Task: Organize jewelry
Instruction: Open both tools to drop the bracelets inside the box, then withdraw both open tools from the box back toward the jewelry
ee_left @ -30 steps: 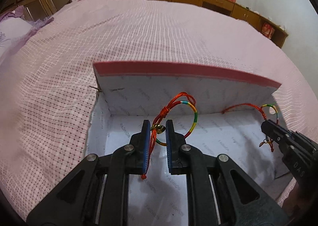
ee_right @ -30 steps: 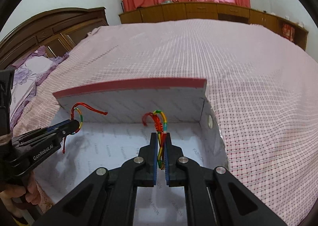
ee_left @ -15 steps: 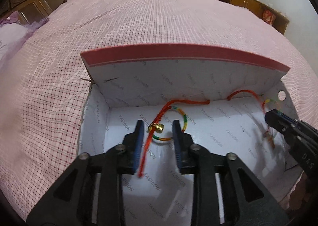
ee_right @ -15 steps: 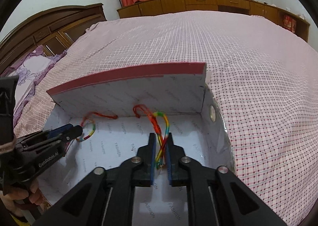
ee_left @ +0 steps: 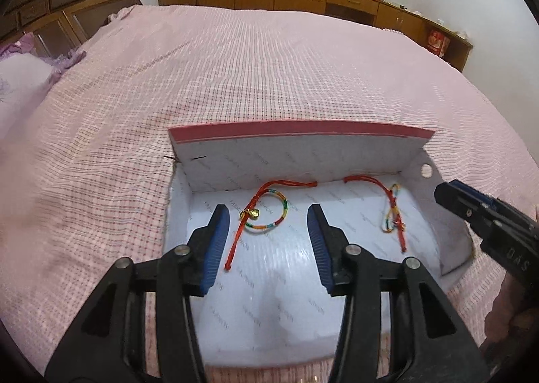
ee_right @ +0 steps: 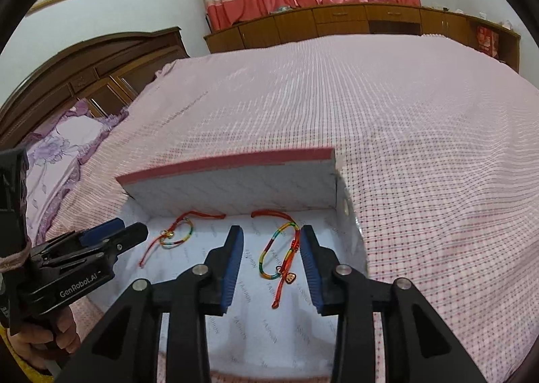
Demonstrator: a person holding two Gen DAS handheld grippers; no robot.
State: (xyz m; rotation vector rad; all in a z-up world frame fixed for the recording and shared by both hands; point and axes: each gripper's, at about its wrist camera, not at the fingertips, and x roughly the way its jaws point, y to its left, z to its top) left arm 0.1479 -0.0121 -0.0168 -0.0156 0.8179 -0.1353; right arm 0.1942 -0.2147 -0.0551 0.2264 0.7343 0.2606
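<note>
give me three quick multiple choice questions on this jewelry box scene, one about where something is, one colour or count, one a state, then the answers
1. Where do the bracelets lie?
A. on the bedspread
B. on the floor of the white box
C. on the wooden cabinet

2. How many bracelets are in the box?
A. one
B. two
C. four

3. What state is the left tool in?
A. shut on a bracelet
B. shut on the box wall
C. open, holding nothing

Answers:
1. B, both the bell bracelet and the second bracelet rest on the printed floor of the white box, near its back wall.
2. B, just those two cords show in both views.
3. C, the left tool has its blue pads spread apart, clear of the bell bracelet; its jaws have just been opening, as have those of the right tool.
</note>
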